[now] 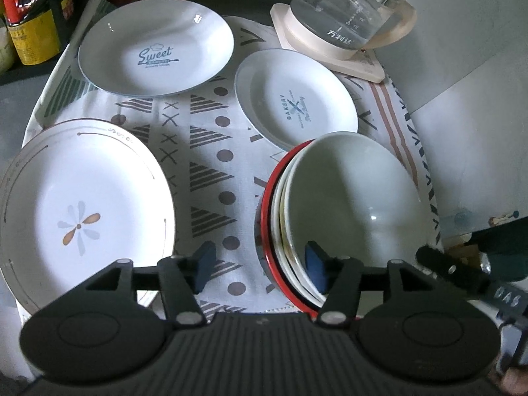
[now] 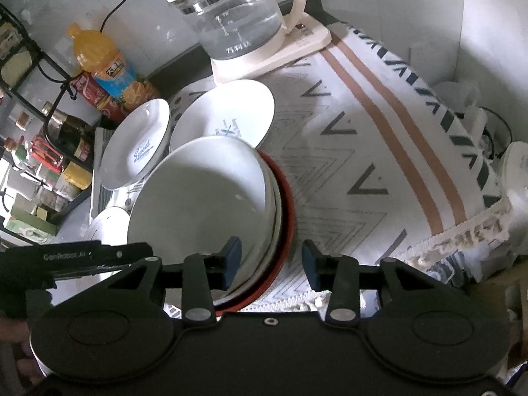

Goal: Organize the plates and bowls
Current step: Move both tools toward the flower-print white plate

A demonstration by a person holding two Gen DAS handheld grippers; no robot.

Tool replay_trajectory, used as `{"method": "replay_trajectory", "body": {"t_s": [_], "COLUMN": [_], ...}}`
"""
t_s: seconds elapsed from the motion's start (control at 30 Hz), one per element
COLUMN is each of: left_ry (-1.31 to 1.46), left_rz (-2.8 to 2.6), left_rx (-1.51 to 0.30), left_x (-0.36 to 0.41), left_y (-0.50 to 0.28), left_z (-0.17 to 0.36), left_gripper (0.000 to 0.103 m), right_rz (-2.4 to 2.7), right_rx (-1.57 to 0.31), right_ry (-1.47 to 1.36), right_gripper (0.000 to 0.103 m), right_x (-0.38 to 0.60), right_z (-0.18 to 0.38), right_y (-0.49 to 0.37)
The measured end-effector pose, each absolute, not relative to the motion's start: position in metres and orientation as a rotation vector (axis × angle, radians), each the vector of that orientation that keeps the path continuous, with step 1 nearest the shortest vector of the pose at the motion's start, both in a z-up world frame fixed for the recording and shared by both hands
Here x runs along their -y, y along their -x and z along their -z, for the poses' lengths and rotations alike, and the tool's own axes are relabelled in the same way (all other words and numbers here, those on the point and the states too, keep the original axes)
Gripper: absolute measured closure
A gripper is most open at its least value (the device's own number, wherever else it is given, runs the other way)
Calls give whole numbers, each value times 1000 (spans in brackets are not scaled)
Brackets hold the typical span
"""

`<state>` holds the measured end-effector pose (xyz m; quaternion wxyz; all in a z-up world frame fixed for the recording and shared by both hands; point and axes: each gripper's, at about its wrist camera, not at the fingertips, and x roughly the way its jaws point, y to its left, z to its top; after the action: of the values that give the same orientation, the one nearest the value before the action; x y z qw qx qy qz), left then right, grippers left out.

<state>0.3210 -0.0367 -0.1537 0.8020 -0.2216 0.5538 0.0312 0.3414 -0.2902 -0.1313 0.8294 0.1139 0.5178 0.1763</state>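
Patterned cloth [image 1: 211, 151] with grey triangles, crosses and dots covers the counter; I take the nested stack of bowls [image 1: 346, 204] as my landmark. Its top bowl is plain white, the lowest has a red rim.

Writing I can read: the plate marked "Sweet" [image 1: 155, 52] lies far beyond the stack to the left; the plate marked "BAKERY" [image 1: 297, 99] lies just behind the stack, its near edge hidden by the top bowl. A flower-patterned plate [image 1: 82, 211] sits left of the stack, apart from it, overhanging the cloth's near edge. A glass kettle [image 2: 241, 19] with printed characters stands behind the stack on a cream base. An orange drink bottle [image 2: 102, 62] and a dark bottle stand further left by a wire rack.

My left gripper [image 1: 260, 264] straddles the stack's left rim, jaws wide, pads clear of it. My right gripper [image 2: 270, 260] straddles the right rim, jaws partly open, gripping nothing that I can see.

Open cloth lies right of the stack, up to the fringed edge
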Motion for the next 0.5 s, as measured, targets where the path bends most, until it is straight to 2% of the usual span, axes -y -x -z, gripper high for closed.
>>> {"method": "replay_trajectory", "body": {"t_s": [0.03, 0.2, 0.3, 0.43, 0.5], "left_ry": [477, 492, 502, 512, 522], "left_rz": [-68, -87, -109, -153, -176], "left_rx": [-1184, -1157, -1136, -1123, -1118], "left_x": [36, 32, 28, 21, 17], "left_y": [-321, -318, -316, -309, -306], "left_z": [153, 146, 142, 139, 137], "left_gripper": [42, 38, 31, 19, 17], "right_rz": [-381, -434, -508, -578, -607], "right_rx": [-1091, -1022, -1006, -1013, -1021], "right_ry": [-248, -225, -230, -186, -178], "right_gripper": [60, 43, 33, 30, 29], "right_x": [291, 288, 281, 263, 255], "right_z": [128, 108, 101, 101, 101], "right_y": [-342, -350, -356, -364, -367]}}
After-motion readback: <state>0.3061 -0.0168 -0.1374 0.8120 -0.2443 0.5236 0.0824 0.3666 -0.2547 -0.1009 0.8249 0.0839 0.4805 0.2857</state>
